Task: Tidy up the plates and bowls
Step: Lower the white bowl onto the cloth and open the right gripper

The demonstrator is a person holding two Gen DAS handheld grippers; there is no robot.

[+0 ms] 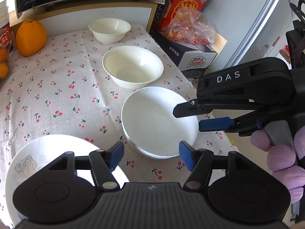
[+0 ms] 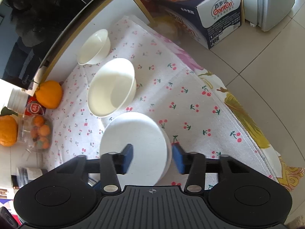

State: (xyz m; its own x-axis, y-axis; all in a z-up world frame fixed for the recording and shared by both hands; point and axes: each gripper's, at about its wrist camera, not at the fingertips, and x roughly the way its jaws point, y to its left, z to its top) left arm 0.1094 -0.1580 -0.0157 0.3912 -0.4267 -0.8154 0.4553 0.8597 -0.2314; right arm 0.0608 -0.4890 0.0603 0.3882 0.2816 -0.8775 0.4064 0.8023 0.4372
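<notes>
Across a desk (image 1: 57, 80) draped in cherry-print cloth (image 1: 63, 95), beside a tiled floor (image 2: 266, 61) and a pale fridge (image 1: 263, 24): three white bowls in a row, all empty. Farthest, small bowl (image 1: 109, 29); next, cream bowl (image 1: 132, 65); nearest, white bowl (image 1: 159, 123) nested in another. Lower left, patterned plate (image 1: 38, 162). Left tool (image 1: 151, 155) open, gripping nothing. Right tool (image 2: 152, 157) open astride the white bowl's rim, pads off it.
</notes>
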